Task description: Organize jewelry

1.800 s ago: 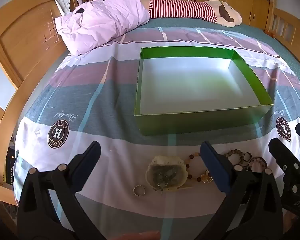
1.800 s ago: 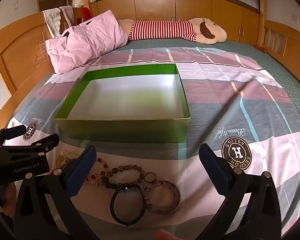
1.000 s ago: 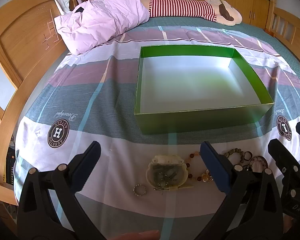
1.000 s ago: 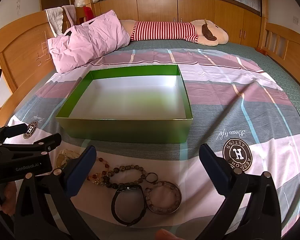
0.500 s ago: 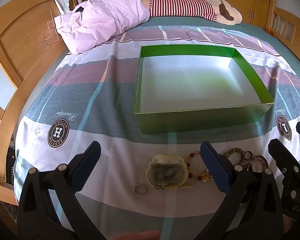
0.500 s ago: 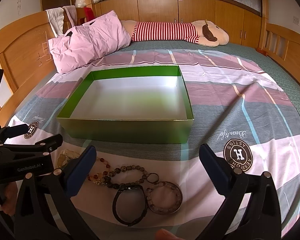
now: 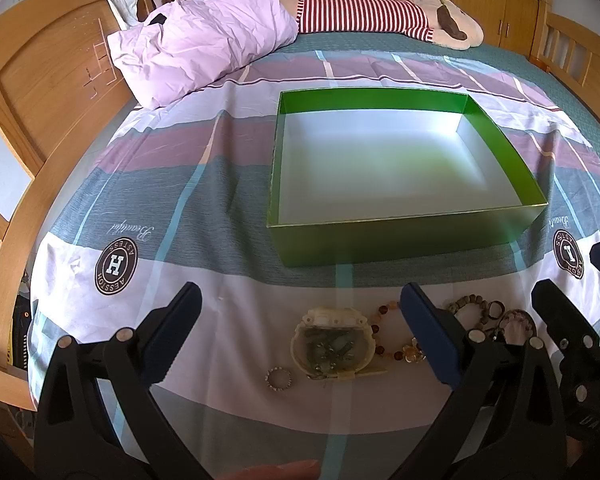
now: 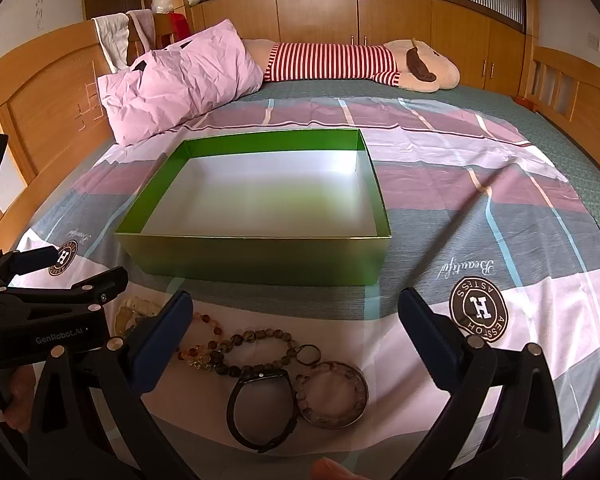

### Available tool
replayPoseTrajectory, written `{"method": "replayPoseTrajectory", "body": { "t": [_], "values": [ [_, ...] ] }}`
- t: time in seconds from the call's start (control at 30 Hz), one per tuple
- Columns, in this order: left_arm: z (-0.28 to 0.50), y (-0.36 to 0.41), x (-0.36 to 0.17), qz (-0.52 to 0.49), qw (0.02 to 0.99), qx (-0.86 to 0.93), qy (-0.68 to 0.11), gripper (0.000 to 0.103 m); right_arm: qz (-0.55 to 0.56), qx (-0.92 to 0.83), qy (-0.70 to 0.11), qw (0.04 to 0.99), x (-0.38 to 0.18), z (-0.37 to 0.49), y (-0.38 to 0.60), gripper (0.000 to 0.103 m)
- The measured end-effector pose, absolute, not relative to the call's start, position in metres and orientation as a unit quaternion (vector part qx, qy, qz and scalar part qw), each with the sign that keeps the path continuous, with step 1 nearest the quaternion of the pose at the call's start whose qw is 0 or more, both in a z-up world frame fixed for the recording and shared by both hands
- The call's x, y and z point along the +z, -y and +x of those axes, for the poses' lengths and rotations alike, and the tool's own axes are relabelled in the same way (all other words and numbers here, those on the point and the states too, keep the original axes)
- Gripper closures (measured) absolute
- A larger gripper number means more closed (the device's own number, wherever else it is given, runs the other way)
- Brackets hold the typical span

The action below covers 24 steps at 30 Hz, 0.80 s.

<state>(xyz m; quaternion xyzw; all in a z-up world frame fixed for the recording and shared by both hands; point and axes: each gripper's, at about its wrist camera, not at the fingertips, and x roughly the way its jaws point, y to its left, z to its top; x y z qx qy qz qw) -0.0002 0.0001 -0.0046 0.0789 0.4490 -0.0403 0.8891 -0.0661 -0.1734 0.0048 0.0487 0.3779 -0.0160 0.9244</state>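
On the bed [image 8: 500,216], over a striped sheet printed with round "H" logos, an open green box [image 8: 260,256] with a pale, empty inside sat well back from the jewelry. Nearer the foot edge, the pieces lay in a loose row on a white band of the sheet. Toward the left was a cream shell-shaped case [image 7: 332,344], lying open with small bits inside, and just in front of it a small beaded ring [image 7: 278,378]. Beside the case ran an amber bead bracelet [image 8: 204,340], touching a string of dark round beads [image 8: 260,344]. A little dark ring [image 8: 309,354] lay at the end of that string. Closest to the edge were a black bangle [image 8: 260,412] and a pale beaded bracelet [image 8: 332,394], side by side and touching.

The left gripper [image 7: 296,332] hovered above the shell case with its jaws spread wide and nothing between them. The right gripper [image 8: 292,336] hung over the bracelets, likewise wide apart and empty. A pink pillow [image 8: 180,84] and a striped plush toy [image 8: 360,64] lay at the far end.
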Motion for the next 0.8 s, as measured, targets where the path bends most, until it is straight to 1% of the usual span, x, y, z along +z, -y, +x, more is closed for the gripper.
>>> {"method": "replayPoseTrajectory", "body": {
  "t": [0.8],
  "values": [
    [-0.0016, 0.0042, -0.0071, 0.082, 0.888, -0.039, -0.451, 0.002, 0.047, -0.017, -0.378, 0.924, 0.0045, -0.0657, 0.1699, 0.001]
  ]
}}
